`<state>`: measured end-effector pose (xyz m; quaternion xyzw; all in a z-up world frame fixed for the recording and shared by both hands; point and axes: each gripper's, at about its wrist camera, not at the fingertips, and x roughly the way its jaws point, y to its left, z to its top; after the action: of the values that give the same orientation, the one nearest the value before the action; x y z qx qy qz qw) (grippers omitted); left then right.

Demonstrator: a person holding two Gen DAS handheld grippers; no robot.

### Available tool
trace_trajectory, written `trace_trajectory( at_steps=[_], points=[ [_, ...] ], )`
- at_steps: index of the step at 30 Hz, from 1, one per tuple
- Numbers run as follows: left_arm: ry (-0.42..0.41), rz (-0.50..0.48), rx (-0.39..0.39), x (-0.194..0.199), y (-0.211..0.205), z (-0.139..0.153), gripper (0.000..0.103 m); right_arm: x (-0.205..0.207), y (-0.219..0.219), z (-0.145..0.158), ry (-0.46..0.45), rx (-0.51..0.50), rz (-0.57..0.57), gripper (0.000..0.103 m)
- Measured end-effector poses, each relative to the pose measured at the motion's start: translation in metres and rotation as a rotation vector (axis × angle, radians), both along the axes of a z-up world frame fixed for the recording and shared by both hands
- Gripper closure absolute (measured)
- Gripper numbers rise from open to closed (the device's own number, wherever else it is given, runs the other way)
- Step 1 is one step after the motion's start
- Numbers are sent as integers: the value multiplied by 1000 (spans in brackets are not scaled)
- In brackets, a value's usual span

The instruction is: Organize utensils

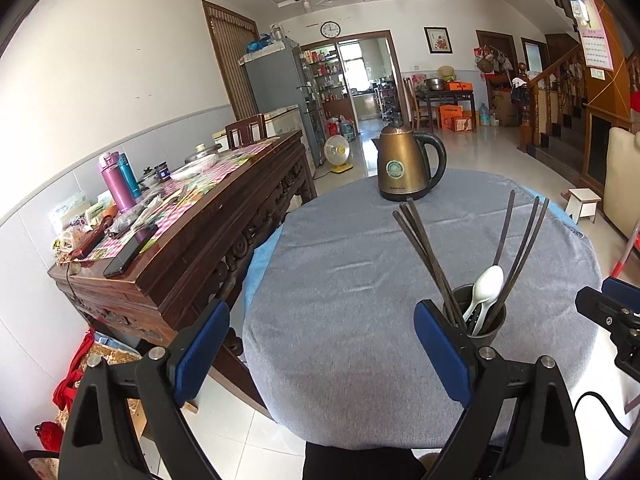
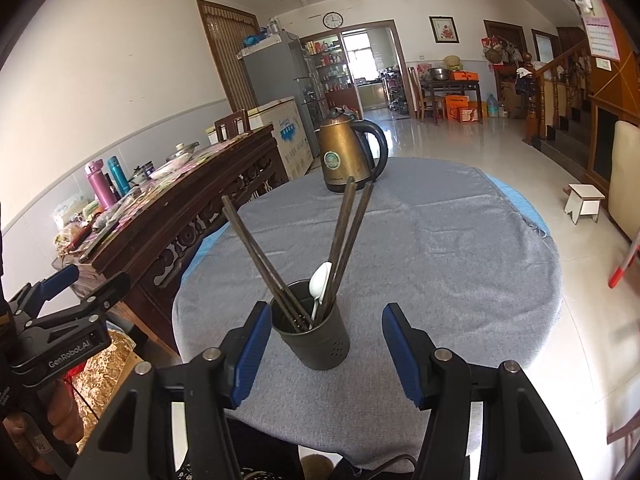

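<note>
On the round desk (image 2: 440, 240), draped in grey cloth, a dark utensil holder (image 2: 316, 336) stands near the close edge with dark chopsticks (image 2: 344, 236) and a white spoon (image 2: 320, 280) leaning out of it. The right gripper (image 2: 322, 354) hovers before it, jaws parted wide either side, gripping nothing. The left gripper (image 1: 320, 352) sits left of the holder, jaws spread and empty. A bronze kettle (image 2: 348, 152) stands at the far side.

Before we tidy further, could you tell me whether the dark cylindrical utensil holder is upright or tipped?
Upright: the dark cylindrical utensil holder stands on its base on the grey cloth, with chopsticks and a white spoon sticking up from it.
</note>
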<state>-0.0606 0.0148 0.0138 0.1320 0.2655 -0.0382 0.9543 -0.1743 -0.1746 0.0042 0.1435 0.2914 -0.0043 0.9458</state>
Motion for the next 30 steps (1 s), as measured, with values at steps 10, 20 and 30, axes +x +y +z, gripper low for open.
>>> trace_trajectory(
  at_steps=[10,20,30],
  points=[
    [29,18,-31,-2,11,0,9,-3,9,-1,-46,-14,-32,42],
    [6,26,-37,-7,14,5,9,-3,26,1,-60,-22,-20,42],
    [-9,23,-44,-10,13,10,9,-3,25,0,-59,-14,-26,42]
  ],
)
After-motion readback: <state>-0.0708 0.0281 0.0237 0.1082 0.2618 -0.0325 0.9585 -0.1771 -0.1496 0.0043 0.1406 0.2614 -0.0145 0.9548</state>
